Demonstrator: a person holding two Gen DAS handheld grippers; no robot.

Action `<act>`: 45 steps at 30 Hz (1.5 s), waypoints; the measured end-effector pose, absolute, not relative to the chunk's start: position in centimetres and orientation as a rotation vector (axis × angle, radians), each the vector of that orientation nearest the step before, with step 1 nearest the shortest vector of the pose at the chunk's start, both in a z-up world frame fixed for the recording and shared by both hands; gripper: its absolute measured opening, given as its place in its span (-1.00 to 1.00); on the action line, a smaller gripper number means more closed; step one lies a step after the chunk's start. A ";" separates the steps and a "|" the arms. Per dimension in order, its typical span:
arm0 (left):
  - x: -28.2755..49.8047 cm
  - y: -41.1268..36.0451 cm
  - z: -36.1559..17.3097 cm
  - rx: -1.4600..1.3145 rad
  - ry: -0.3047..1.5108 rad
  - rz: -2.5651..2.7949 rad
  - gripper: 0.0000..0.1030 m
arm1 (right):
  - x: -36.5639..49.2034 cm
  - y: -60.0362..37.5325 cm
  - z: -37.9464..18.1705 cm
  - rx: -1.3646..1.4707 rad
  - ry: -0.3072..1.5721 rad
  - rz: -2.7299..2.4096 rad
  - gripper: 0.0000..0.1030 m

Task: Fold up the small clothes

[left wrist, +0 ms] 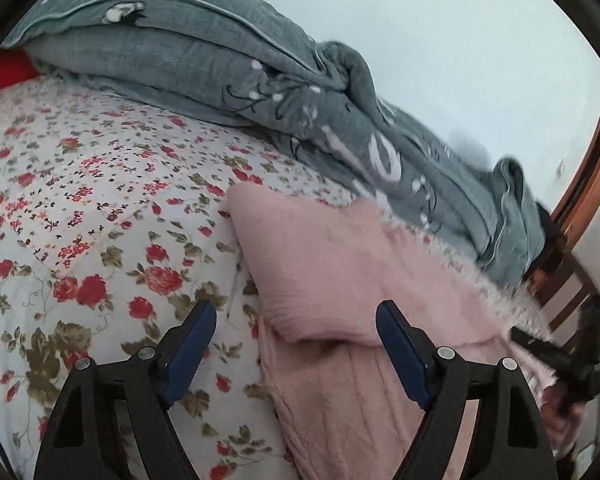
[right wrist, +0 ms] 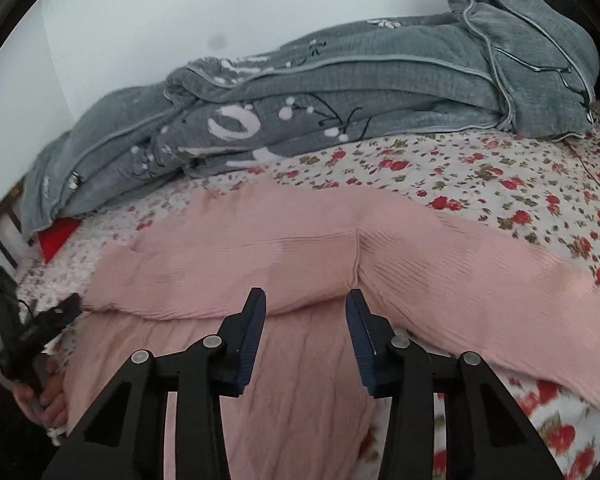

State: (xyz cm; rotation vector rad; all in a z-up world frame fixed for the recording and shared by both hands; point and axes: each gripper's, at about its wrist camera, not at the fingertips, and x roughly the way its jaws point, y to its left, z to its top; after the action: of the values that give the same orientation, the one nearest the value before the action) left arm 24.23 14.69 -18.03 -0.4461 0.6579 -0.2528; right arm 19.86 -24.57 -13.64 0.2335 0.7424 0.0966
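On a floral bedsheet [right wrist: 500,184], a pink garment [right wrist: 300,248] lies with one part folded across its middle; more folds look needed. Left gripper [left wrist: 296,332], jaws apart, points toward the fold's edge at 12 o'clock. Right gripper [right wrist: 306,312], jaws apart, hovers over it.

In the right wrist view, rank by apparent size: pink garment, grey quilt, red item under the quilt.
1-2. Pink garment and grey quilt: alike; the garment's nearness makes ranking unsure.
3. Red item, mostly hidden.
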 end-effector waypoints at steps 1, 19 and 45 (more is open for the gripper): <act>24.2 14.6 -18.0 -0.442 0.661 -0.252 0.57 | 20.5 -24.4 -13.9 0.219 0.757 0.080 -0.18; 24.8 14.3 -18.1 -0.396 0.686 -0.245 0.57 | 21.8 -26.3 -13.5 0.260 0.698 0.035 -0.85; 32.2 14.7 -18.1 -0.467 0.808 -0.242 0.54 | 18.5 -28.3 -14.5 0.287 0.593 -0.079 -0.85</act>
State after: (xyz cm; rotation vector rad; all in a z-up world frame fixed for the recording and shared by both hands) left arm 32.19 14.70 -18.09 -0.4671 0.8078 -0.2416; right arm 18.50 -28.29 -14.45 0.2869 0.5928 -0.0788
